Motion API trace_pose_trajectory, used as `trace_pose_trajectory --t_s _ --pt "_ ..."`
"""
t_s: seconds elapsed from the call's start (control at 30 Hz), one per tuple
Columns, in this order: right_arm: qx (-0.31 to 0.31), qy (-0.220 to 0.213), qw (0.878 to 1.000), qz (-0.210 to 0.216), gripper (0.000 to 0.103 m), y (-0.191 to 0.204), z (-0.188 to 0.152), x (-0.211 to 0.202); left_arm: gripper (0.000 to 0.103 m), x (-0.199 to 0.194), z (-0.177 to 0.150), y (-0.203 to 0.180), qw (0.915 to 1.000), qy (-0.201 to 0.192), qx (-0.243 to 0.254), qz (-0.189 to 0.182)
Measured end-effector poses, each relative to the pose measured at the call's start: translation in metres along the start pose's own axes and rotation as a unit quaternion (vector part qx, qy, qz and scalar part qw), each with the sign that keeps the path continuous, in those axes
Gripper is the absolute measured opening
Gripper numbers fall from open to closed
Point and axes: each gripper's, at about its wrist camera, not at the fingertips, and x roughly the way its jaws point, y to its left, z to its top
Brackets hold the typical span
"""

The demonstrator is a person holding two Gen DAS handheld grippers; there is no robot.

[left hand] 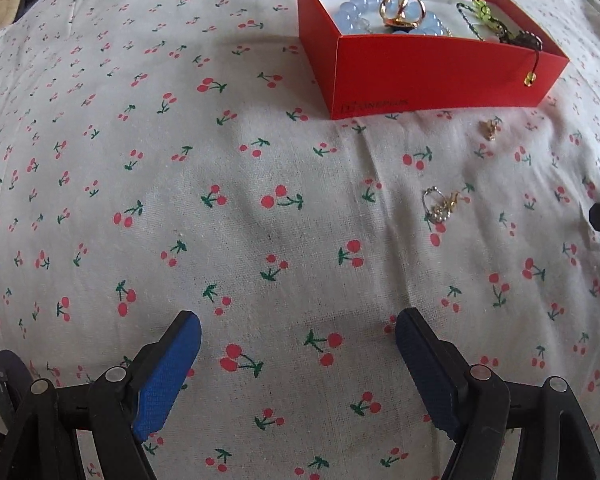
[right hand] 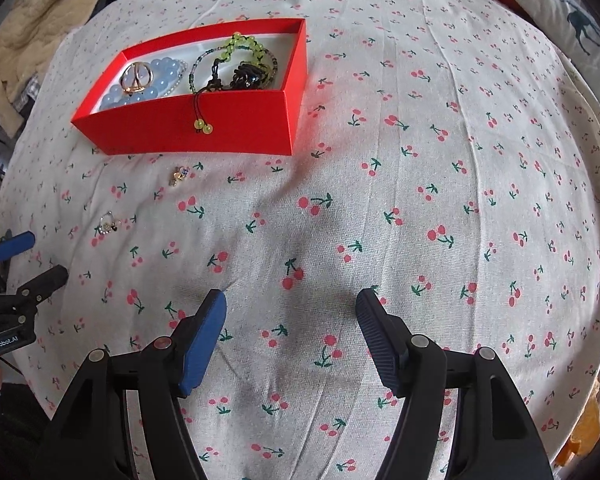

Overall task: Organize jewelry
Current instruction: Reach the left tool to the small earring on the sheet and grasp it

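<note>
Left wrist view: the left gripper (left hand: 298, 336) has its jaws spread wide over soft cherry cloth (left hand: 180, 200). A red cardboard box (left hand: 432, 76) holds round blue beads (left hand: 354, 14). Two small shiny earrings (left hand: 440, 204) lie near it.

Right wrist view: the right gripper (right hand: 292, 316) is spread wide too. Only here, green beads (right hand: 204, 126) dangle over the box's wall.

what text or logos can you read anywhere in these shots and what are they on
"GenRobot.AI": white print on the black body of the left gripper, seen at the left edge of the right wrist view.
"ONEPLUS": faint print with a small logo mark, low on the side wall of the red box; dim, so the reading is likely, not sure.
No other text shows.
</note>
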Motion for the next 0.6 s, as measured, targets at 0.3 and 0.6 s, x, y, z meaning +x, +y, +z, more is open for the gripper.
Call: trace_pose_trajectory --t_s 0.3,0.6 --pt "-0.022 0.002 1.000 -0.014 0.070 0.015 -0.002 0.004 0.073 0.005 0.002 -0.002 0.9986 -0.027 0.022 -0.039" --pt "-0.028 0.003 0.999 -0.018 0.071 0.020 0.001 0.007 0.040 0.004 0.010 -0.034 0.9909 -0.063 0.090 -0.078"
